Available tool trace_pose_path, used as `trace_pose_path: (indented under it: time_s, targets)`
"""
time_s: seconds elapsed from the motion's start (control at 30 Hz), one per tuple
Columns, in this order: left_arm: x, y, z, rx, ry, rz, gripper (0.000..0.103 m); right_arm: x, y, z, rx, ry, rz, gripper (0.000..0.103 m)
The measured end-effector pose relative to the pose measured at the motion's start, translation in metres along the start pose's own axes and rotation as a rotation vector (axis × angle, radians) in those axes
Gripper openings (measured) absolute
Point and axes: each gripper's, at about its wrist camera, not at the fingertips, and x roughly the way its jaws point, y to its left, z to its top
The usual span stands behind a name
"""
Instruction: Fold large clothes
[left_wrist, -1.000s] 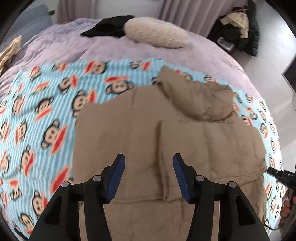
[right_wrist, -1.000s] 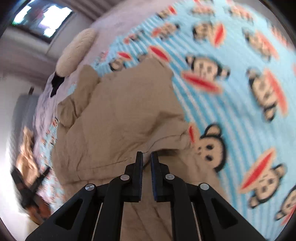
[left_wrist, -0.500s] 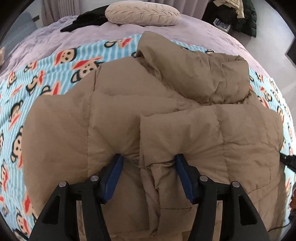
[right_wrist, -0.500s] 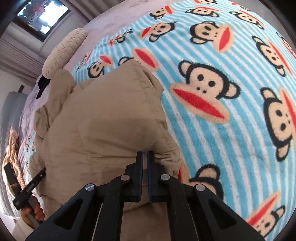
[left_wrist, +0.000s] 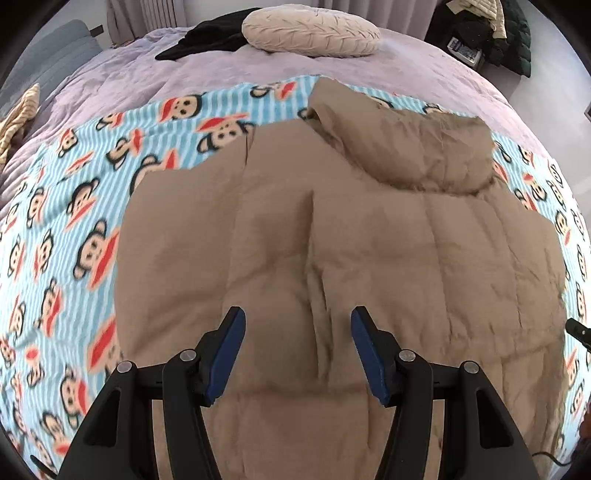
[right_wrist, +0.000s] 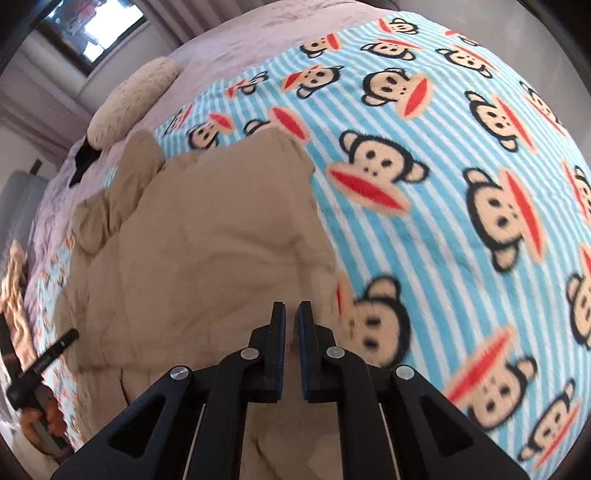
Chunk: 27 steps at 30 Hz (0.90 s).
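Observation:
A tan puffer jacket (left_wrist: 369, 236) lies on a blue striped monkey-print blanket (left_wrist: 74, 221), sleeves folded over its middle and hood (left_wrist: 406, 147) at the far end. My left gripper (left_wrist: 297, 332) is open and empty above the jacket's near middle, by the edge of the folded flap. In the right wrist view the jacket (right_wrist: 192, 243) fills the left half. My right gripper (right_wrist: 291, 317) has its jaws almost closed over the jacket's right edge; I cannot tell if fabric is pinched between them.
The blanket (right_wrist: 461, 166) covers a lilac bed (left_wrist: 207, 66). A cream pillow (left_wrist: 310, 33) and a black garment (left_wrist: 210, 40) lie at its head. A pile of clothes (left_wrist: 491, 29) sits on the floor at the far right. The left gripper also shows in the right wrist view (right_wrist: 40, 363).
My left gripper has pulled back and up from the jacket, staying open. My right gripper has drawn back a little along the jacket's right edge, jaws still nearly closed.

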Motion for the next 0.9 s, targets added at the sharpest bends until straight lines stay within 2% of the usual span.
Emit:
trace_pose_path:
  time_s: [0.4,0.47,0.5,0.53,0.57,0.6,0.67,0.8,0.9]
  targets:
    - [-0.039,-0.028,-0.08,-0.025,0.073,0.028,0.061,-0.027,-0.011,-0.058,-0.001,0.124,0.079,0.008]
    - [-0.048,-0.03,-0.094,-0.051,0.074,0.04,0.082,-0.03,-0.013,-0.065,-0.005,0.145,0.099,0.008]
    - [-0.054,-0.031,-0.101,-0.068,0.06,0.051,0.102,-0.031,-0.014,-0.069,-0.012,0.157,0.109,0.009]
    - [-0.061,-0.031,-0.108,-0.081,0.035,0.065,0.103,-0.031,-0.014,-0.072,-0.018,0.165,0.114,0.013]
    - [-0.067,-0.032,-0.114,-0.085,0.02,0.071,0.103,-0.032,-0.015,-0.076,-0.026,0.174,0.12,0.021]
    - [-0.071,-0.033,-0.121,-0.086,0.021,0.076,0.103,-0.033,-0.016,-0.079,-0.034,0.18,0.125,0.025]
    - [-0.074,-0.034,-0.133,-0.101,0.043,0.088,0.103,-0.038,-0.017,-0.086,-0.046,0.18,0.126,0.041]
    - [-0.079,-0.032,-0.154,-0.105,0.074,0.083,0.103,-0.046,-0.019,-0.101,-0.039,0.183,0.142,0.044]
    - [-0.08,-0.028,-0.171,-0.082,0.081,0.088,0.103,-0.049,-0.018,-0.116,-0.04,0.184,0.148,0.051]
